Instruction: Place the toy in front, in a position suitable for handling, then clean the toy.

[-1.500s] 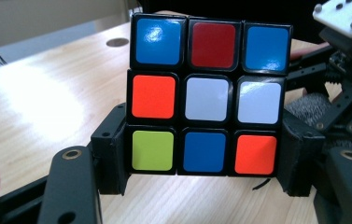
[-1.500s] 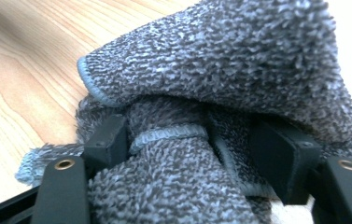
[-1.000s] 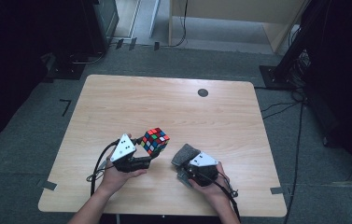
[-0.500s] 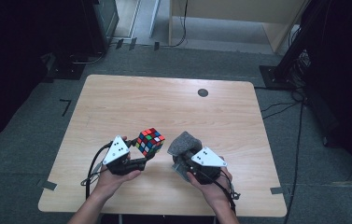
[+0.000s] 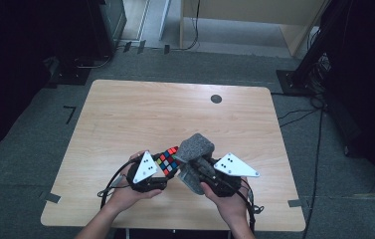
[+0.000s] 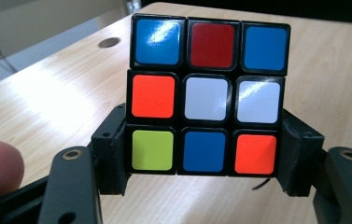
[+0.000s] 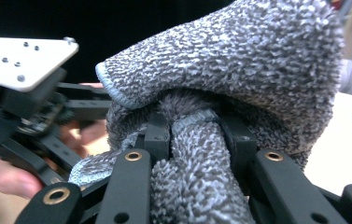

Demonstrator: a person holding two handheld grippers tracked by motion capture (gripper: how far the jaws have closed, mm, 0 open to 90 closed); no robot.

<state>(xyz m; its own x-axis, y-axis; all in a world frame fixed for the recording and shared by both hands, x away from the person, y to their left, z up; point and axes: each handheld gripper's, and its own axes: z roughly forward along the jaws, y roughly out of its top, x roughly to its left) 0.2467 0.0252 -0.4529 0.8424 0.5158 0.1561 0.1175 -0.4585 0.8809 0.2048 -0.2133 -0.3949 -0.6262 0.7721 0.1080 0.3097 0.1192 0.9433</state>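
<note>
1. Left gripper (image 5: 167, 172), held in the person's left hand (image 5: 125, 196), is clamped on the puzzle cube (image 5: 167, 160). In the left gripper view its 2 black jaws press the cube's bottom row from either side, and the cube (image 6: 209, 95) is held clear above the table (image 6: 47, 93), with a face of 9 mixed blue, red, orange, white and green tiles turned to that camera.
2. Right gripper (image 5: 195, 169), held in the right hand (image 5: 230, 204), is closed on a grey cloth (image 5: 195, 149). In the right gripper view a bunched fold of cloth (image 7: 197, 154) is pinched between the jaws, while the rest of it domes over the jaw tips as a soft pad.
3. Position: in the high view both tools meet over the near middle of the table (image 5: 125, 114), the cloth pad touching or just beside the cube's right side; which of the 2, contact or a narrow gap, cannot be told. Cables trail from both grippers toward the near edge.
4. Step in hand (judged): wiping the cube, with the cloth brought up to a face and the stroke apparently about to begin.
5. Next move (judged): the cloth should press lightly and slide across the face while the left grip keeps the cube steady; too hard a push could twist a layer or work the cube out of its low, narrow hold.
</note>
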